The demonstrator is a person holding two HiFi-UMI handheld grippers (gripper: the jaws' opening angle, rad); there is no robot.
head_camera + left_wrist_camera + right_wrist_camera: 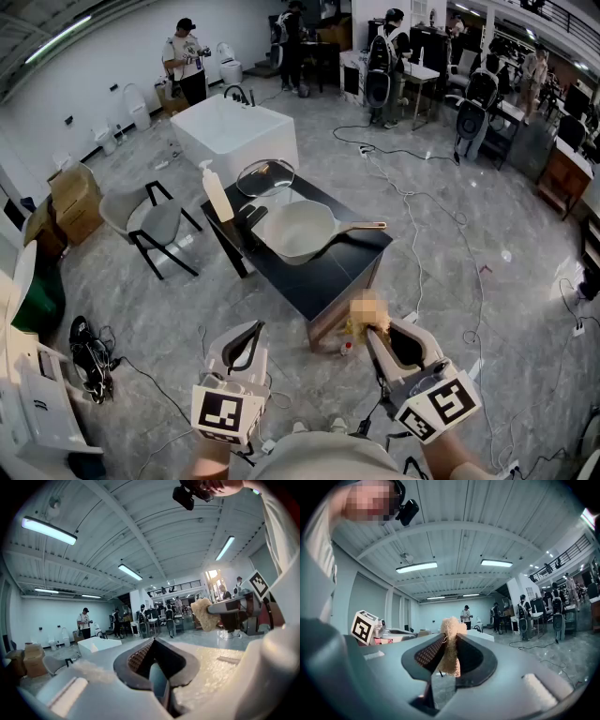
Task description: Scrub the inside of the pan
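A white pan (300, 232) with a long handle (363, 226) sits on a low black table (323, 277) ahead of me in the head view. My left gripper (254, 329) (153, 641) is held well short of the table, its jaws shut with nothing between them. My right gripper (369, 328) (449, 638) is shut on a tan fibrous scrubber (367, 310) (450, 645), also short of the table near its front corner. The left gripper view shows that scrubber (203, 613) off to the right. Both gripper cameras point up toward the ceiling.
On the table behind the pan lie a glass lid (265, 176) and a white pump bottle (217, 193). A grey chair (150, 225) stands left of the table and a white tub (234, 134) behind it. Cables (412, 202) cross the floor; several people stand at the back.
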